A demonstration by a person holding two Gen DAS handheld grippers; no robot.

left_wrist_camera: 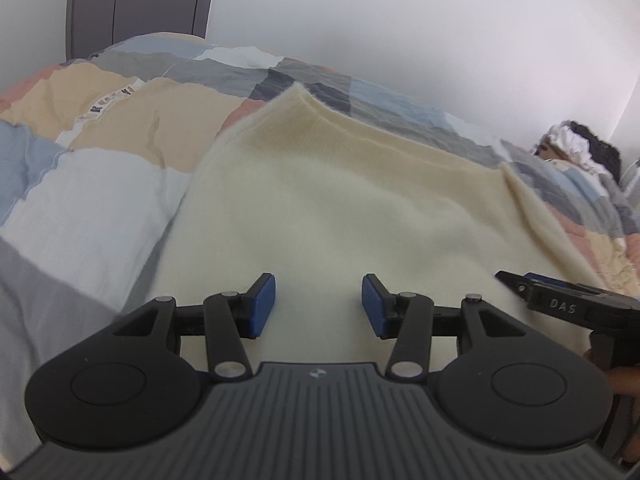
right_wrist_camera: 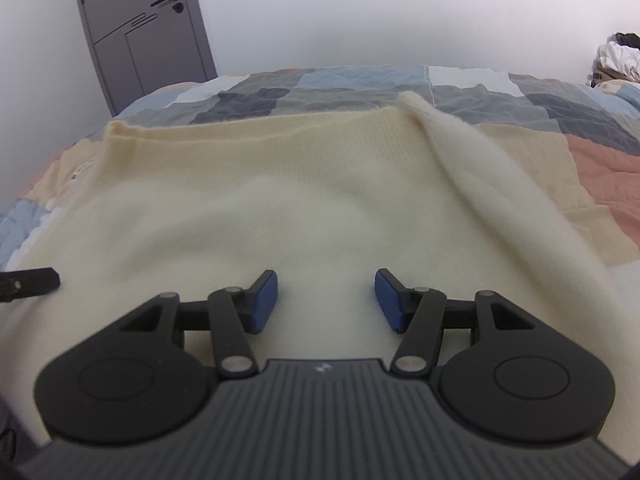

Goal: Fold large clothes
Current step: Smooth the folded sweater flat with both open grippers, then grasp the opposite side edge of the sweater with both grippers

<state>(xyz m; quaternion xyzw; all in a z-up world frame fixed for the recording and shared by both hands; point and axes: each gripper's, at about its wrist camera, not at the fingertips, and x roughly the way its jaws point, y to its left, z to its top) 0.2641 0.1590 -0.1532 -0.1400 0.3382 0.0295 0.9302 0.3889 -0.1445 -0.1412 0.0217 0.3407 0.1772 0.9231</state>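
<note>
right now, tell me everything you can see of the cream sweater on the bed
The sweater is cream, fuzzy knit, with a ribbed band along its far edge. It lies spread mostly flat on the patchwork quilt, which it touches underneath. On its right side a long strip, likely a sleeve, is folded in over the body. Both tools hang over its near part with nothing between their pads.

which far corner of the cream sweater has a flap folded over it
The far right corner in the right wrist view: a fluffy flap lies over it. The far left corner lies flat.

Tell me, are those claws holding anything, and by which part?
Nothing is held. The left claw and right claw both stand open above the cream sweater, with no fabric pinched between their pads.
</note>
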